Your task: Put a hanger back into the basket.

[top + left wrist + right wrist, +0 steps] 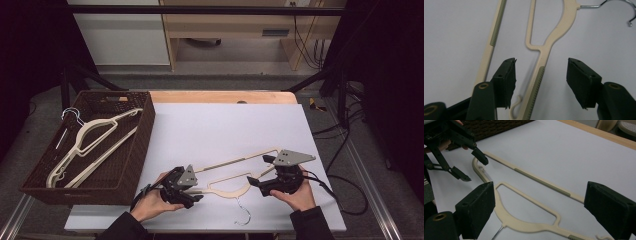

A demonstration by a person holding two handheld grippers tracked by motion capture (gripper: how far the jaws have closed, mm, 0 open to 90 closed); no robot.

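A cream plastic hanger (230,161) with a metal hook (243,212) lies flat on the white board, near its front edge. My left gripper (197,189) is at the hanger's left end. In the left gripper view its jaws (541,62) stand apart on either side of the ribbed shoulder arm (544,52), and the pads do not touch it. My right gripper (257,171) is over the hanger's right part, jaws wide open (540,186) above the neck loop and the grooved bar (541,181). The right gripper view also has the left gripper (475,170) farther off.
A dark wicker basket (145,130) stands at the left edge of the board and holds several cream hangers (95,137). The white board (225,125) covers a wooden table (220,96). Cables trail off to the right of the right hand (345,200).
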